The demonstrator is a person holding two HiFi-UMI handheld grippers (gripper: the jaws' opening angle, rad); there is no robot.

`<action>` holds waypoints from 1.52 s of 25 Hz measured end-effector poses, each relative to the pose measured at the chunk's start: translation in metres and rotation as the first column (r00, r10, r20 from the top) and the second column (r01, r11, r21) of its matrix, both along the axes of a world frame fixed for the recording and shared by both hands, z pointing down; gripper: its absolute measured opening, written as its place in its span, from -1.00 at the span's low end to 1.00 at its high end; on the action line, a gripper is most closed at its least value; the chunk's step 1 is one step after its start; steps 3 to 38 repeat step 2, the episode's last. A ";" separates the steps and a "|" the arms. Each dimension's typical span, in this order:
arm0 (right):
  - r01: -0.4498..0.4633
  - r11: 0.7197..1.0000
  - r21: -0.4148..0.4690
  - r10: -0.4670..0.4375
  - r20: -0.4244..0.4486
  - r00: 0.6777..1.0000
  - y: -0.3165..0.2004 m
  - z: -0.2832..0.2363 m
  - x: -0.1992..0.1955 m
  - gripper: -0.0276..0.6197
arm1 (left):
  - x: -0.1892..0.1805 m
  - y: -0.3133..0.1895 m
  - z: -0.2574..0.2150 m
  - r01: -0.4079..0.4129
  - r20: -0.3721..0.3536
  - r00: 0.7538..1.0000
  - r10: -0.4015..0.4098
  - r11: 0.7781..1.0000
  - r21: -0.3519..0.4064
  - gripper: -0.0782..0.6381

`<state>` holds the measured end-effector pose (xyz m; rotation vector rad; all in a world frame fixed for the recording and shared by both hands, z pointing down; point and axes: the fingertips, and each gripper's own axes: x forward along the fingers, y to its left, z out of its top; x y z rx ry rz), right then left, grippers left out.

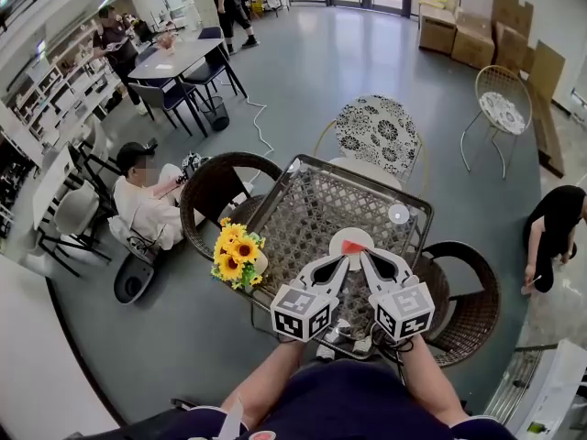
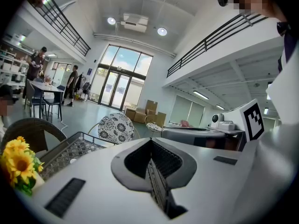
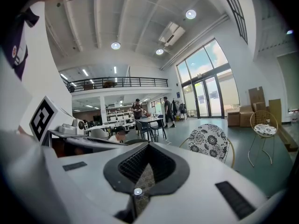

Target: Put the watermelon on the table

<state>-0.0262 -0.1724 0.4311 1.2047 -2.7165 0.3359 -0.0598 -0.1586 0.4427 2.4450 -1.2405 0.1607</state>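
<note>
On the wicker counter (image 1: 303,211) the watermelon (image 1: 351,245) is seen lying as the task wants, just ahead of the left gripper (image 1: 343,260), pressed shut and empty, and the right gripper (image 1: 365,260), narrowly parted on nothing, so little is judged left.

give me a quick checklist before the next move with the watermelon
1. Watermelon lying on the table: ok.
2. Left hand-held gripper jaws shut, nothing between them: ok.
3. Right hand-held gripper jaws slightly apart, nothing between them: ok.
4. Both gripper tips clear of the watermelon: cannot tell.
5. Sunflowers at the table edge, apart from both grippers: ok.
</note>
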 end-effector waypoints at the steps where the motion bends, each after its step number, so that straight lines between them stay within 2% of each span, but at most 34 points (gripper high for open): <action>1: 0.001 1.000 0.002 -0.001 -0.001 1.000 0.003 -0.003 -0.001 -0.91 | -0.001 0.003 -0.002 -0.001 -0.001 1.000 0.001 1.000 0.000 -0.77; 38: 0.001 1.000 0.003 -0.001 -0.001 1.000 0.006 -0.005 -0.003 -0.91 | -0.002 0.006 -0.004 -0.001 -0.002 1.000 0.001 1.000 0.000 -0.77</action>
